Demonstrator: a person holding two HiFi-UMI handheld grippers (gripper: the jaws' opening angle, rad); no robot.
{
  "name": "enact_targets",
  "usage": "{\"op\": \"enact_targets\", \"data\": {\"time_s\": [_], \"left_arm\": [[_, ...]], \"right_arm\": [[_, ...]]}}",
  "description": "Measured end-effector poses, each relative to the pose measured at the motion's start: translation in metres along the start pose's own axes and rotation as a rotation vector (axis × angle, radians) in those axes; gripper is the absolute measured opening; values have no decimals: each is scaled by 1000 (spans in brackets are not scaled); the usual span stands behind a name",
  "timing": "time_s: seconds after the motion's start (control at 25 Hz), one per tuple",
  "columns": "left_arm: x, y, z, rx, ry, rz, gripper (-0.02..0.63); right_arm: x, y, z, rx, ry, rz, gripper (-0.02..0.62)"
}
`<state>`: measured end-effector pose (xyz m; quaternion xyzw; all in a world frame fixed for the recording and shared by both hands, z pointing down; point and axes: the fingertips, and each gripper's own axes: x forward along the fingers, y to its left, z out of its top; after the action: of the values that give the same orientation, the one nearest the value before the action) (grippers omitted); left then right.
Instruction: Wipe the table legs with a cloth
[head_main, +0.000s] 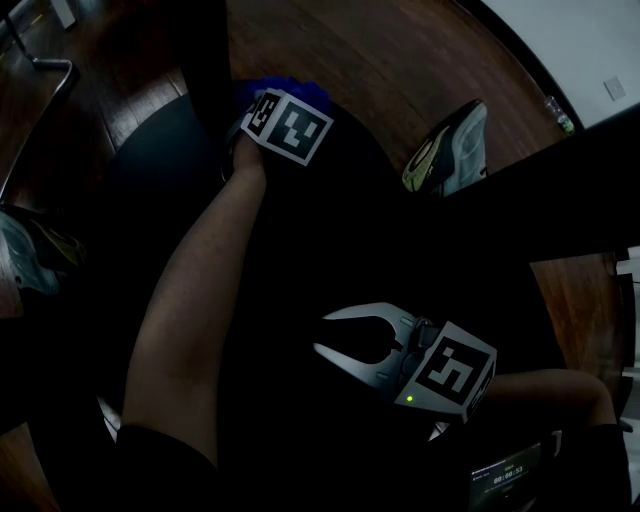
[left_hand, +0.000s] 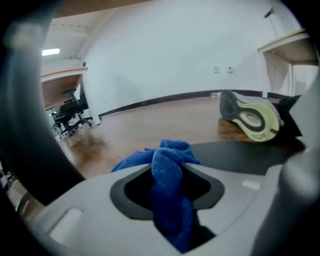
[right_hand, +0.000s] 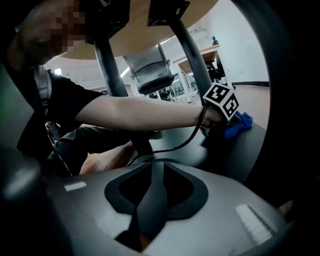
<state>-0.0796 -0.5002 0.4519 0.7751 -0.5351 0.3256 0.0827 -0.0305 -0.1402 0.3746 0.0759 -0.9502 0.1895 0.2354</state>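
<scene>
Wooden floor (head_main: 400, 60), shoe (head_main: 447, 150), dark table base (head_main: 150, 160)

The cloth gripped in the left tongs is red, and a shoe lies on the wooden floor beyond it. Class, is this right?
Not quite: the cloth in the left tongs is blue, not red, as the left gripper view shows. A shoe does lie on the wooden floor beyond it.

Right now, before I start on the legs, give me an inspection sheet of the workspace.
Surface: dark base plate on wood floor.
Job's things: blue cloth bunched in the left gripper; dark table legs rise to the wooden top.
Clutter: grey-and-yellow shoe beside the plate.
Grippers: left gripper shut on the cloth; right gripper open, nothing between.
Cables: black cable trails from the left gripper.
Surroundings: white wall, office chairs.
</scene>
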Motion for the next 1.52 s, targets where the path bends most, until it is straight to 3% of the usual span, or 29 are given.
{"op": "enact_targets", "data": {"time_s": [0.12,0.28,0.4,0.48,0.56,0.68,0.8,0.88,0.92,1.0,1.08,1.32,1.44,1.52], "left_arm": [[-18,-85,8,116,-67,-228,161],[-58,-184,1,254,-84,-520,161],[-70,-212,-6,349,-90,-599,161],[-54,-209,0,375,-71,-560,163],[-24,-179,15,325,-55,-461,163],[18,-75,32,171,-44,-191,163],[27,34,26,4,-29,75,163],[25,62,5,-84,29,137,163],[24,63,3,-88,35,150,156],[24,49,10,-15,24,158,135],[28,11,24,43,-3,82,132],[18,-143,47,178,-62,-289,138],[-4,-191,38,224,-66,-472,138],[-15,-210,33,272,-63,-553,138]], "right_arm": [[-2,8,-7,23,14,22,71],[1,17,-15,61,37,51,67],[3,26,-19,63,59,83,63],[2,27,-22,74,64,102,63],[-1,24,-24,96,65,118,63],[-5,22,-28,110,74,138,63],[-7,27,-32,115,95,153,63],[-8,32,-33,120,102,157,63],[-7,34,-33,119,103,156,63],[-5,39,-32,110,102,151,63],[-4,43,-33,95,95,153,63],[-3,36,-41,126,80,146,57],[-3,40,-43,117,89,161,55],[-4,44,-44,113,92,177,55]]}}
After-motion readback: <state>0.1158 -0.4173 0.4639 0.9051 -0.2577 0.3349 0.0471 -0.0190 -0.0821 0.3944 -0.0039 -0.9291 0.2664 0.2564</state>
